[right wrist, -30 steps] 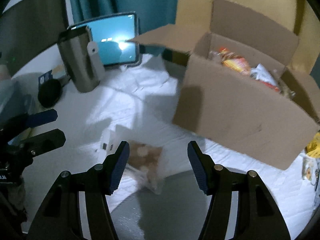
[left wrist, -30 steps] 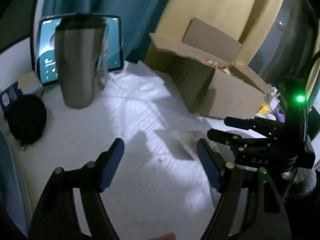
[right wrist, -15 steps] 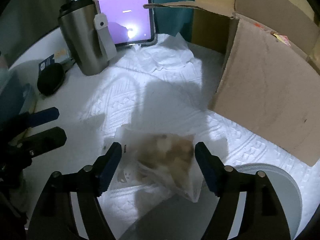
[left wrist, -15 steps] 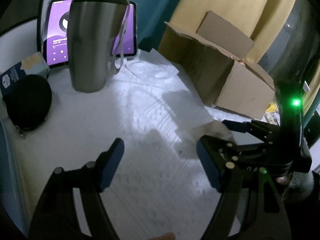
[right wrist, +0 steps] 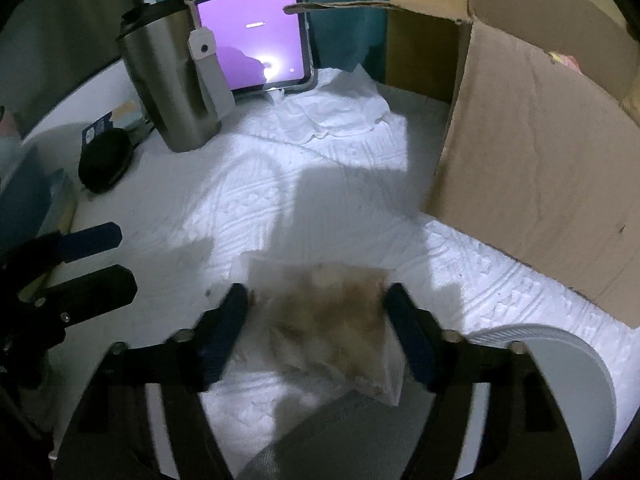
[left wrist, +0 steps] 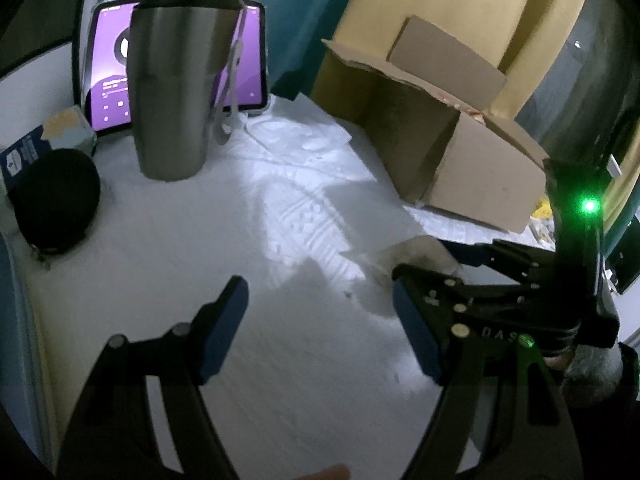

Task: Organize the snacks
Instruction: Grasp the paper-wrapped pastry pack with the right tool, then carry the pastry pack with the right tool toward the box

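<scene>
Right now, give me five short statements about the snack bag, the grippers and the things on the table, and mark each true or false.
1. The clear snack bag lies between the fingers of the right hand-held gripper. True.
2. The left hand-held gripper holds a snack. False: it is open, with nothing between its fingers.
3. The steel tumbler lies on its side. False: it stands upright.
4. The tablet screen glows purple. True.
5. The cardboard box is taped shut. False: its flaps are open.
</scene>
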{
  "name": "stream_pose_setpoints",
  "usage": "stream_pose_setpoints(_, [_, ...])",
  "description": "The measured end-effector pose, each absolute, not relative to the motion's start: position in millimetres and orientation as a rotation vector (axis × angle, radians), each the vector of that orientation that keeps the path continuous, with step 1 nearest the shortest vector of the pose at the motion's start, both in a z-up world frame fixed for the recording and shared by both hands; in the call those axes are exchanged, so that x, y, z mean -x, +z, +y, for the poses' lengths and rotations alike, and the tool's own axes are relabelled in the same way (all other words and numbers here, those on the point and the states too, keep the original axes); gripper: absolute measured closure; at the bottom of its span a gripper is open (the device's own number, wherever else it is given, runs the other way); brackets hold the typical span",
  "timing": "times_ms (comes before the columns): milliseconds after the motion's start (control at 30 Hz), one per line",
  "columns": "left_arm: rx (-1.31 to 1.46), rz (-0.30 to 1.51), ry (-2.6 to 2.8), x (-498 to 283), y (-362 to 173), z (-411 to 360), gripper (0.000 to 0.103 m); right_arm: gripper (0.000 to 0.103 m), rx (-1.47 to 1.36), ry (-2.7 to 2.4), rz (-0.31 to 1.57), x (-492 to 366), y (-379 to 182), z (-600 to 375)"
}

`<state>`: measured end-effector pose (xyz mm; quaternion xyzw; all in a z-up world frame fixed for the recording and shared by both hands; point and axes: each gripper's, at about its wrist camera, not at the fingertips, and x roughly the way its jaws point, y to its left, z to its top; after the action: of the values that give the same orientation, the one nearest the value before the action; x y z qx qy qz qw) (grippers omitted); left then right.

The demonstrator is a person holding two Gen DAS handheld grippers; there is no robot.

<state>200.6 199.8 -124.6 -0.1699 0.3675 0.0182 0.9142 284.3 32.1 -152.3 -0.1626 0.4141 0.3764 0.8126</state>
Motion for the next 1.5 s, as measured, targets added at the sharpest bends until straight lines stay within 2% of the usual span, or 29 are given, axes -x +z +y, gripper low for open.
stream_pose_setpoints(67, [0.343,0.755,0.037,-199,-123,198,0.027,0.045,0.341,0.812,0.880,-282,-150,29])
stream_pose_setpoints(167, [0.328,0.754,0.031,-198,-119,193,0.027,0.047,0.332,0.818,0.878,-279,-147,23])
stream_pose_setpoints(867, [0.227,0.709,-0.045,-191,-70,115,0.027,0.047,0.250,0.756,0.751,-256,-89,-67])
stream_pose_setpoints(1500, [0.127,0.649,-0.153,-216,-17,39,0.027,0.047,0.179,0.650,0.617,-253,-26,-164])
